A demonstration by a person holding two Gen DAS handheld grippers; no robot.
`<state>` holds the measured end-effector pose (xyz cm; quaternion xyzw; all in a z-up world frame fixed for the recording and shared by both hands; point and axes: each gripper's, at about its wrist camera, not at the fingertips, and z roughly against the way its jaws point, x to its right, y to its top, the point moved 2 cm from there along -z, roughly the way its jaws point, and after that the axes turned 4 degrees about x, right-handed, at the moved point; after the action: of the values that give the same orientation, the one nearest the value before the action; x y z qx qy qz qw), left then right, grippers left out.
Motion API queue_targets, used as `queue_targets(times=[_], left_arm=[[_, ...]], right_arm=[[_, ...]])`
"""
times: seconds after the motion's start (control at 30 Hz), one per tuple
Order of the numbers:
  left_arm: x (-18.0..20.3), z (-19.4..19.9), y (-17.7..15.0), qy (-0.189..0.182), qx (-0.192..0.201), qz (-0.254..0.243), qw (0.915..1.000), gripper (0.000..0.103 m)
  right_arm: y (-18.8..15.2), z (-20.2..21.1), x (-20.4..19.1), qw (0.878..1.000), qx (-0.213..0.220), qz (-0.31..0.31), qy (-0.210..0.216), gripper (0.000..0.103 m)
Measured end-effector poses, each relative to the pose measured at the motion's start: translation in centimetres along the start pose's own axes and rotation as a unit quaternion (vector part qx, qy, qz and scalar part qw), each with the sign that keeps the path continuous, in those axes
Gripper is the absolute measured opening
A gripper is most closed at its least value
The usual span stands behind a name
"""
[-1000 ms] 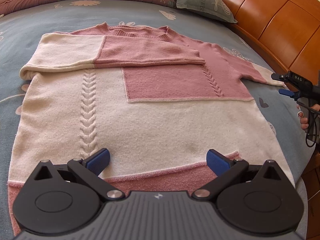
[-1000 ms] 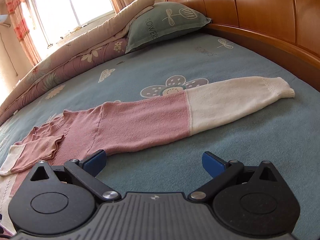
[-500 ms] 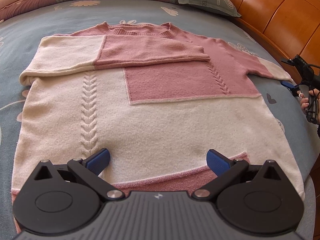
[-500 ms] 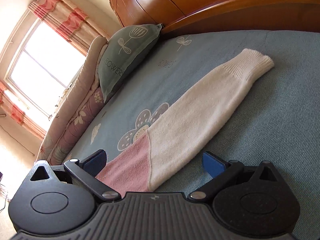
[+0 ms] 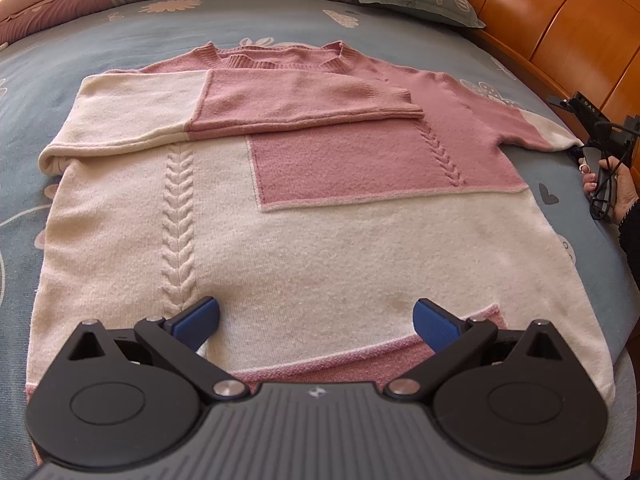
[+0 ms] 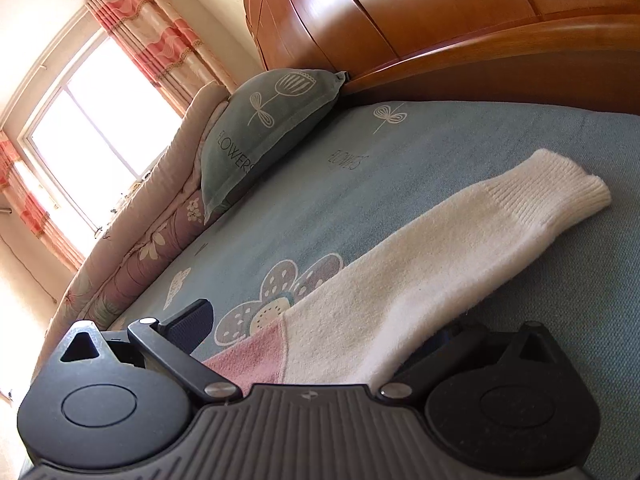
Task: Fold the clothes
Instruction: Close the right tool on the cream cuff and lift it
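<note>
In the left wrist view, a pink-and-cream knitted sweater (image 5: 320,216) lies flat on the bed (image 5: 120,36), one sleeve (image 5: 240,110) already folded across its chest while the body is unfolded; the left gripper (image 5: 316,320) hovers over the hem, fingers spread and empty. At the bed's right edge a hand (image 5: 612,184) holds the right gripper. In the right wrist view, the other sleeve (image 6: 440,280) stretches out over the blue sheet, its pink-cream seam passing between the right gripper's (image 6: 320,336) spread fingers, which are not yet clenched on it. That sleeve and the body folds appear left.
</note>
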<state>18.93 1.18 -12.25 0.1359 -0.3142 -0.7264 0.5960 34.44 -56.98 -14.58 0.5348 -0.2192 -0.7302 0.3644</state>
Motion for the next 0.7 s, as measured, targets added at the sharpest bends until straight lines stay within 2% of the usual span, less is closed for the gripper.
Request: queue_targets(times=[0.17, 0.43, 0.7], left_arm=[[0.1, 0.0, 0.1, 0.004, -0.003, -0.002, 1.0, 0.102], [-0.2, 0.2, 0.2, -0.002, -0.002, 0.004, 1.0, 0.102], [-0.3, 1.4, -0.3, -0.012, 0.0, 0.002, 0.9999, 0.102]], right_arm=[[1.0, -1.5, -0.1, 1.0, 0.01, -0.012, 0.007, 0.103], [1.4, 0.7, -2.7, 0.996, 0.035, -0.03, 0.081, 0.103], [1.5, 1.9, -8.5, 0.993, 0.012, 0.012, 0.118, 0.103]])
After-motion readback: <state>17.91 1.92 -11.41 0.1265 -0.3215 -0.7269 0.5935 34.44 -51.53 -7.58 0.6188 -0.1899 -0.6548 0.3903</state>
